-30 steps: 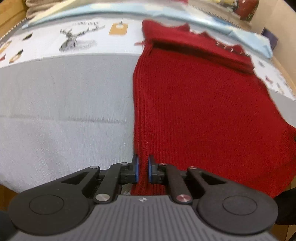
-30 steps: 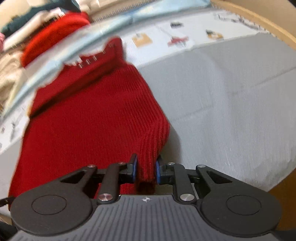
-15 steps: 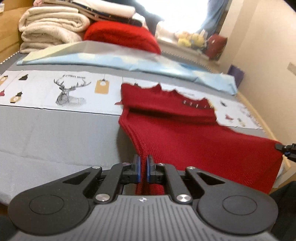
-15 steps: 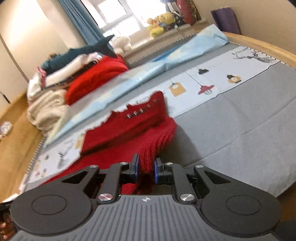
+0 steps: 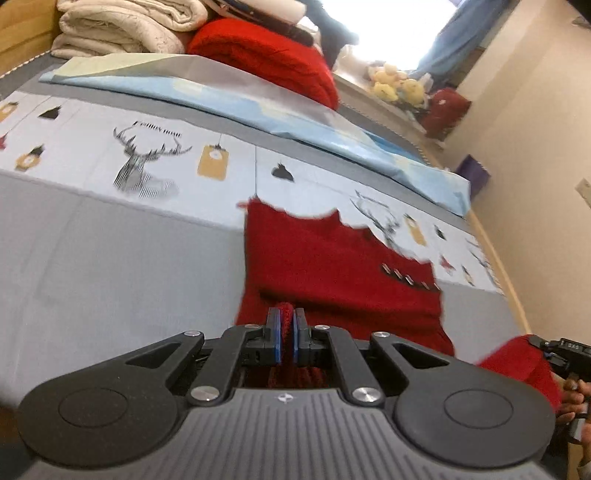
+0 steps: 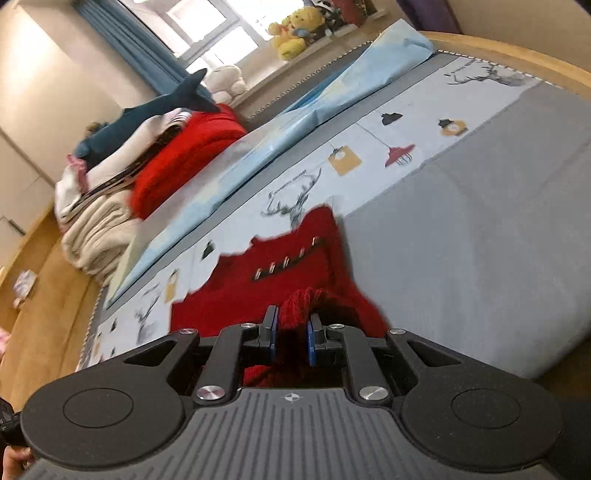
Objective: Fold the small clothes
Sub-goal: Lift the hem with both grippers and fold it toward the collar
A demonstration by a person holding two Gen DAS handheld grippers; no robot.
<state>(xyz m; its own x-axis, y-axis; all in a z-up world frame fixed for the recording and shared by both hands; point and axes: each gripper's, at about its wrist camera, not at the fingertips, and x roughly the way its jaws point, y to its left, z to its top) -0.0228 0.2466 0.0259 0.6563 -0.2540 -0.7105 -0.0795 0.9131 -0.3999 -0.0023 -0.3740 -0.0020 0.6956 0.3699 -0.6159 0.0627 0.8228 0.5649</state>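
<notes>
A grey bed cover [image 6: 480, 229] carries a white printed band with a deer drawing [image 5: 144, 162] and a yellow tag [image 5: 213, 161]. Behind it lies a light blue sheet [image 5: 258, 107], then a folded red blanket [image 6: 184, 155] beside cream blankets [image 5: 122, 29]. A dark blue shark toy [image 6: 162, 107] rests on that pile, and yellow plush toys [image 6: 291, 37] sit near the window.

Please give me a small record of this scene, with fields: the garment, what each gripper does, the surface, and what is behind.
garment: red knit sweater, far part lying on the bed, near hem lifted
left gripper: shut on the hem
right gripper: shut on a bunch of hem
surface: grey bed cover with a deer-print band
behind: folded beige blankets, red knit pile, plush shark
</notes>
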